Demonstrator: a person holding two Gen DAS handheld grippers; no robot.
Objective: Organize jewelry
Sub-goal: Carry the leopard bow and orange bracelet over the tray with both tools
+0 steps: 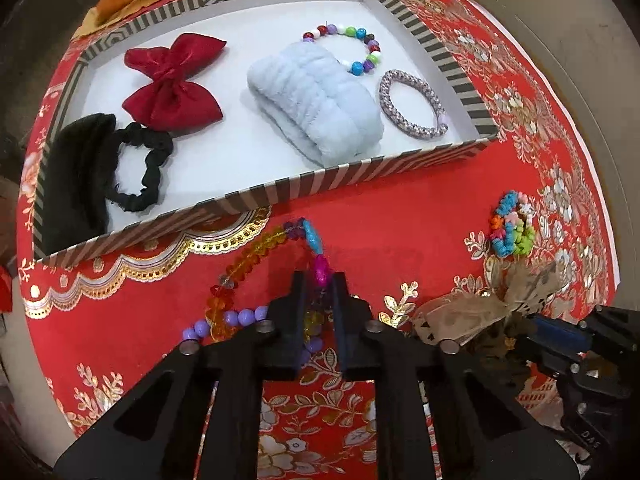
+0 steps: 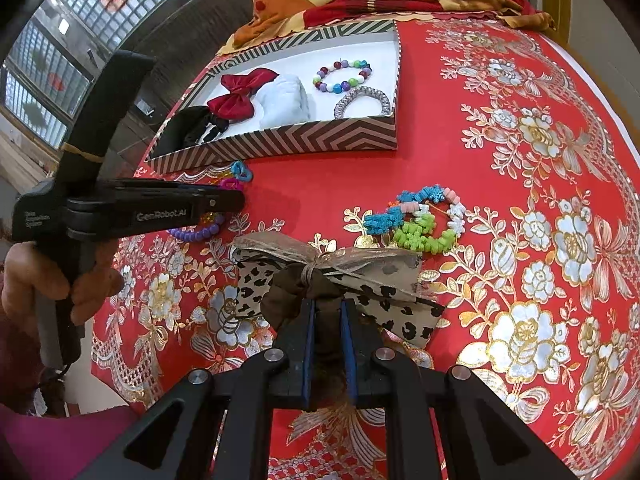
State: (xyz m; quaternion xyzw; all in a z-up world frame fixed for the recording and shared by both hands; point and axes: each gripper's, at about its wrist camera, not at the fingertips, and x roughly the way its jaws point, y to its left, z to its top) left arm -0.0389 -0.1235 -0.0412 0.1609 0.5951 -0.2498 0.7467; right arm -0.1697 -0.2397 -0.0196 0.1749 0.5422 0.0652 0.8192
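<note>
A bracelet of amber, purple, blue and pink beads (image 1: 248,254) lies on the red cloth just in front of the striped tray (image 1: 260,200). My left gripper (image 1: 319,277) points down at it and is shut on the bead bracelet at its pink bead. A leopard-print bow (image 2: 360,276) with a brown knot rests on the cloth, and my right gripper (image 2: 328,306) is shut on its brown middle. The bow (image 1: 480,308) and right gripper (image 1: 560,340) also show low right in the left wrist view. The left gripper (image 2: 230,200) and purple beads (image 2: 200,234) show at left in the right wrist view.
The tray (image 2: 280,140) holds a red bow (image 1: 172,80), a pale blue scrunchie (image 1: 316,100), a coloured bead bracelet (image 1: 360,48), a woven lilac bangle (image 1: 412,104) and a black scrunchie (image 1: 140,176). A flower-bead bracelet (image 2: 420,220) lies loose on the cloth. A hand (image 2: 40,276) grips the left tool.
</note>
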